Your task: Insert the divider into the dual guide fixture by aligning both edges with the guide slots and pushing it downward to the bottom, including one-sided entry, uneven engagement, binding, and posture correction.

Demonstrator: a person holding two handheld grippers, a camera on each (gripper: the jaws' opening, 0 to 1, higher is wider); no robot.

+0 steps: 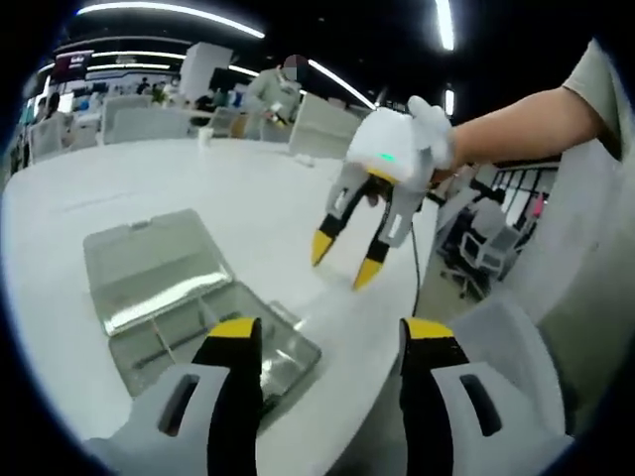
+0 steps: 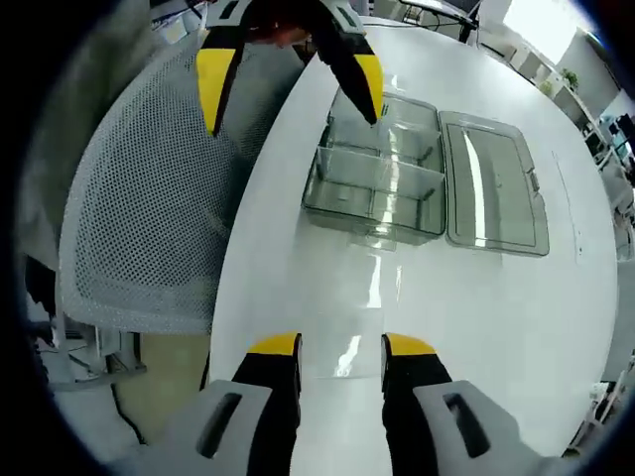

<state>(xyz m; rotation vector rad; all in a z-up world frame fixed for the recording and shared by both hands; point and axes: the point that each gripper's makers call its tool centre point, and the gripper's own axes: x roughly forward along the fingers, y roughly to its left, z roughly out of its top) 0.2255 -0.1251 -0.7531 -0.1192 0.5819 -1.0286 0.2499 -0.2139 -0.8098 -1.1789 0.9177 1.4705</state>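
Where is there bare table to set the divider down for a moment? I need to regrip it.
The white table is bare between the right gripper and the clear plastic box. It is also bare beyond the open lid, toward the far edge. The strip by the mesh chair is tight: the left gripper hangs over the box there.

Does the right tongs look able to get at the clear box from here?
Probably yes. The right tongs hang open over bare white table, and nothing stands between them and the clear box; the left tongs hover at its far side.
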